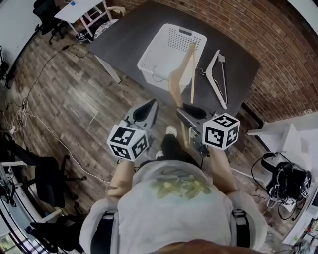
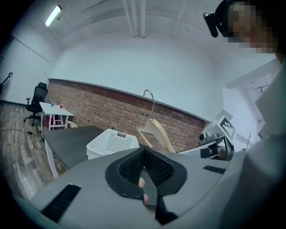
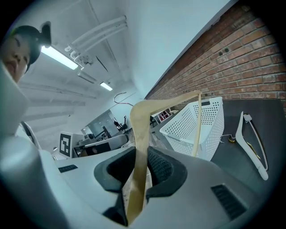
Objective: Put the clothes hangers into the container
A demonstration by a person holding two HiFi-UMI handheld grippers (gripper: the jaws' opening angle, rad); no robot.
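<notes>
My right gripper (image 1: 182,111) (image 3: 142,166) is shut on one arm of a light wooden hanger (image 1: 182,72) (image 3: 139,134). The hanger rises from the jaws with its metal hook uppermost. It hangs in front of a white perforated basket (image 1: 171,52) (image 3: 196,123) that stands on the dark grey table (image 1: 129,30). A white hanger (image 1: 218,79) (image 3: 252,150) lies flat on the table to the right of the basket. My left gripper (image 1: 150,106) (image 2: 144,154) stays to the left of the right one, short of the table, pads together with nothing between them. The wooden hanger (image 2: 158,132) also shows in the left gripper view.
The brick wall (image 1: 278,44) runs behind the table. Wooden floor (image 1: 69,99) with cables lies to the left. A small white table (image 1: 82,10) and a black office chair (image 1: 47,17) stand at the far left. A white desk with gear (image 1: 288,173) is at the right.
</notes>
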